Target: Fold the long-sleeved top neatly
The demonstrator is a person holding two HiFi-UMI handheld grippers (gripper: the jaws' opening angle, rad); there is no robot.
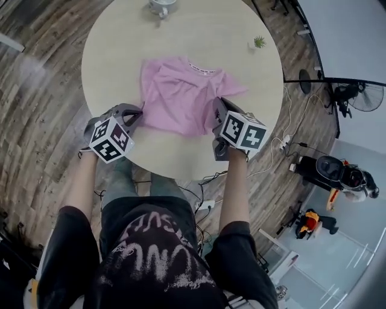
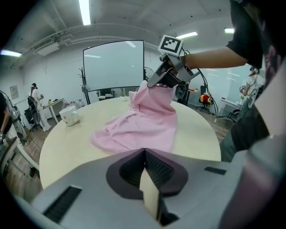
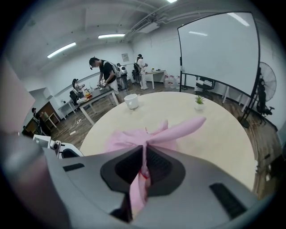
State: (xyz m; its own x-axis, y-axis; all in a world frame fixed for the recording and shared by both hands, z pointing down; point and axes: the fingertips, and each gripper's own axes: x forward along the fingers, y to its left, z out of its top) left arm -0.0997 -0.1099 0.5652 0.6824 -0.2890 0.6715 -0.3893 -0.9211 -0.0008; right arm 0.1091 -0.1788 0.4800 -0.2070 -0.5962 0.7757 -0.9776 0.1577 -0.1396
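Note:
A pink long-sleeved top (image 1: 181,96) lies rumpled on the round cream table (image 1: 120,36). My right gripper (image 1: 218,117) is shut on the top's near right edge and holds it raised off the table. In the right gripper view pink cloth (image 3: 165,134) runs between the shut jaws of that gripper (image 3: 144,150), and a sleeve sticks out to the right. The left gripper view shows the right gripper (image 2: 154,82) lifting the top (image 2: 143,125) into a peak. My left gripper (image 1: 137,113) (image 2: 144,154) is shut at the top's near left edge, and no cloth shows between its jaws.
A white mug (image 1: 161,7) (image 2: 69,115) (image 3: 132,101) stands at the table's far edge, and a small potted plant (image 1: 259,41) (image 3: 199,100) at the far right. Cables (image 1: 289,145) lie on the wooden floor. A fan (image 1: 365,96) stands to the right. People (image 3: 105,71) work at distant tables.

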